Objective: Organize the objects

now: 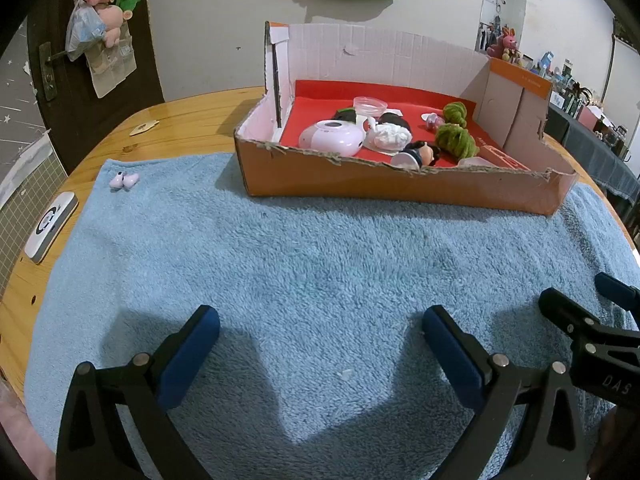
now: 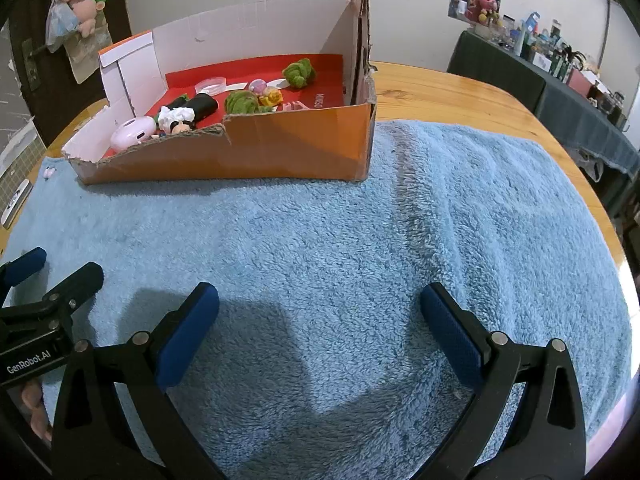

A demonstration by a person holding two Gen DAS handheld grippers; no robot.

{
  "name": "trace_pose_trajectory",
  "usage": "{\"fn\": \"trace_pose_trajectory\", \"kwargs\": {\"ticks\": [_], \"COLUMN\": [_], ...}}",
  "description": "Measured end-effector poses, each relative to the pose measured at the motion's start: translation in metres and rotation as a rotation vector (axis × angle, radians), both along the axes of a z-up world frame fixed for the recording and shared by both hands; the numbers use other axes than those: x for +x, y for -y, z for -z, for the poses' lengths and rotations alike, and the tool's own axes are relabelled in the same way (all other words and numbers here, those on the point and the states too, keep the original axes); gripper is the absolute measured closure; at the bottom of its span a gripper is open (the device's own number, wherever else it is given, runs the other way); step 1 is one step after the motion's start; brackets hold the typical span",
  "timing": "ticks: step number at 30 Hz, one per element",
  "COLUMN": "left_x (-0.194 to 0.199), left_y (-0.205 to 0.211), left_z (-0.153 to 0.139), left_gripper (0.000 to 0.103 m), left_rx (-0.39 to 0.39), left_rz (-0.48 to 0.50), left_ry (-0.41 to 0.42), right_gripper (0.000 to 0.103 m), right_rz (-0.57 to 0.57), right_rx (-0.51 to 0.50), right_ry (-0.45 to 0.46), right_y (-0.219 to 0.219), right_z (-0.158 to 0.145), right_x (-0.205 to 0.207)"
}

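Item: pair of lilac earbuds (image 1: 124,181), lying loose on the blue fleece towel (image 1: 320,260) near its far left corner, well apart from both grippers and to the left of the cardboard box (image 1: 400,188). In the right wrist view the pair is seen only as a small pale speck at the towel's left edge (image 2: 49,173).

Related item: lilac earbud case (image 1: 331,138), lid uppermost, stored in the near left part of the box on the red liner, beside a white-and-black figurine (image 1: 420,152) and green yarn balls (image 1: 456,140).

Handling, judged: the earbuds are taken to be very light, hard and smooth, so liable to slip or roll; the deep pile gives way beneath them. A hold across the rounded bodies, pads low into the fleece, is advised, one bud at a time if the two are not joined, which cannot be told.

Left gripper (image 1: 320,334): held low over the towel's near part, blue pads (image 1: 188,360) spread wide, nothing between them.

Right gripper (image 2: 320,316): likewise low over the towel, pads spread wide and empty.

Status, judged: most items are already boxed; the earbuds are the only thing left out on the towel.
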State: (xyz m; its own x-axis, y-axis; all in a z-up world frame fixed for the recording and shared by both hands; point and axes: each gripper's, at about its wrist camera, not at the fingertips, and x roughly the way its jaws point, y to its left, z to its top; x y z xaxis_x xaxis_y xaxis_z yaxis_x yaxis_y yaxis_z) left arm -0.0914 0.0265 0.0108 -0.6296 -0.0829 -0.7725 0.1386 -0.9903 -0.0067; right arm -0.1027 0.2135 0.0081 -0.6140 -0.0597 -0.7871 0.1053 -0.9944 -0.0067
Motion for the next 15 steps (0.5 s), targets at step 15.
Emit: {"fn": "trace_pose_trajectory", "kwargs": {"ticks": [15], "left_x": [0.0001], "left_y": [0.0001], "left_z": [0.0], "left_gripper": [0.0], "left_rx": [0.0], "left_rz": [0.0], "left_ry": [-0.001], "right_gripper": [0.0], "right_rz": [0.0], "right_rx": [0.0], "right_ry": [0.0], "right_y": [0.0003], "right_z": [0.0001], "right_x": [-0.0004]}}
